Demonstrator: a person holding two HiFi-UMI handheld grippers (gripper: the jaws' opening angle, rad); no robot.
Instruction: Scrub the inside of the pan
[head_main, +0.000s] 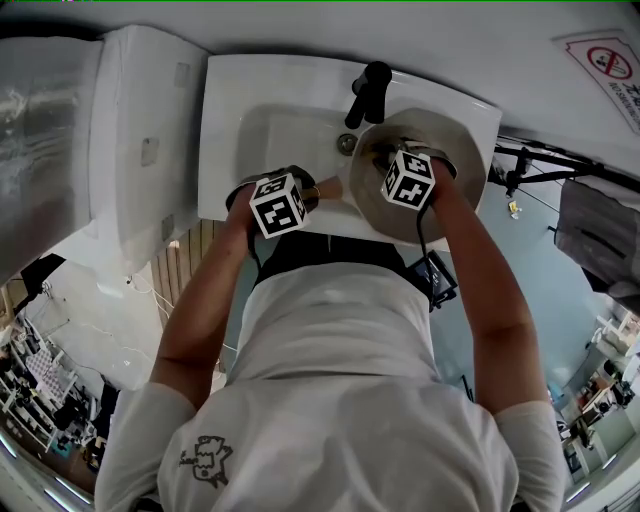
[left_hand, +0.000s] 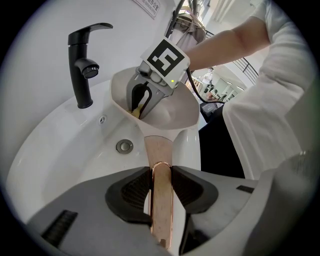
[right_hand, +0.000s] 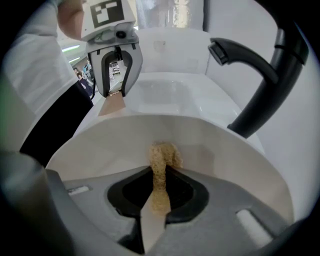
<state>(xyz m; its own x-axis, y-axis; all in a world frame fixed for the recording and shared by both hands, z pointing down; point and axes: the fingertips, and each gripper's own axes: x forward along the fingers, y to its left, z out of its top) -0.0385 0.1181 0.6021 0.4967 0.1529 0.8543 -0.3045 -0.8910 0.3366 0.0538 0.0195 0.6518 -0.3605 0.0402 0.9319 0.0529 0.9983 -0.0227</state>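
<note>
A cream pan (head_main: 455, 190) is held tilted over the white sink (head_main: 270, 130). My left gripper (left_hand: 161, 175) is shut on the pan's copper handle (left_hand: 159, 150), which runs between both pads. The pan's bowl (left_hand: 175, 112) opens ahead of it. My right gripper (right_hand: 160, 175) is shut on a tan scrub sponge (right_hand: 162, 157), whose tip touches the pan's inner wall (right_hand: 125, 145). In the left gripper view the right gripper (left_hand: 141, 102) points down into the pan with the sponge (left_hand: 135, 111) at its tips. The left gripper (right_hand: 116, 85) shows across the pan, on the handle (right_hand: 112, 105).
A black faucet (head_main: 368, 92) stands at the sink's back edge, close to the pan's rim (right_hand: 260, 85). The drain (left_hand: 124, 146) lies in the basin below the handle. A white unit (head_main: 130, 140) stands left of the sink. The person's body presses against the sink's front.
</note>
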